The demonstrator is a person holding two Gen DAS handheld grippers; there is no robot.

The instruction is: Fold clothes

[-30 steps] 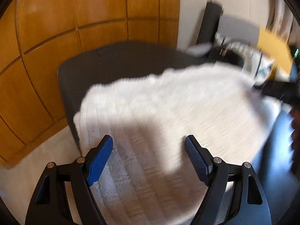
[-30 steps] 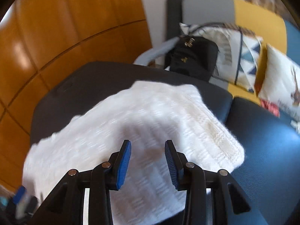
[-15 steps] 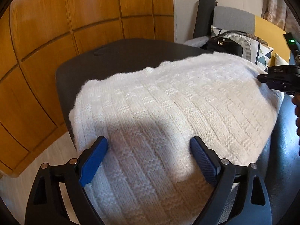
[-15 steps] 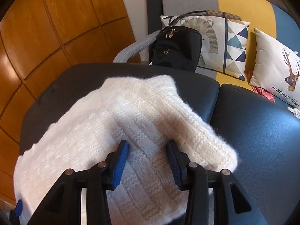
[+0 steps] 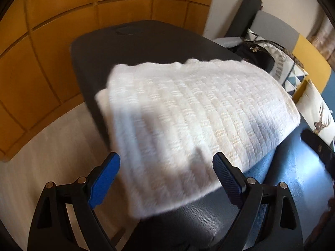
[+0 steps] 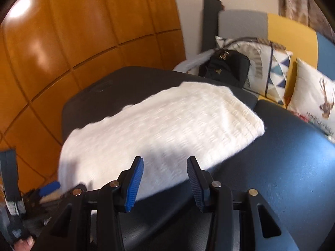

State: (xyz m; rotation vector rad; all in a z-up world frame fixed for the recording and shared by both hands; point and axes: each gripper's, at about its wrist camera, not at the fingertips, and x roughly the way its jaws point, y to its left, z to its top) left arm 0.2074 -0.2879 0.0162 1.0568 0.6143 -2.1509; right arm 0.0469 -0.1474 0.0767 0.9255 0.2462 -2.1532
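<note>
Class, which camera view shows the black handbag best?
The right wrist view: the black handbag sits whole against the patterned cushion, clasps visible. The left wrist view catches only its top behind the white sweater.

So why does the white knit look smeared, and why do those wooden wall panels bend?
Left wrist view: motion blur smears the white sweater and a shadow covers its near part. Right wrist view: the same blur, with glare on the wood panels. Both views: the fisheye lens curves the straight panel lines and darkens the corners.
</note>
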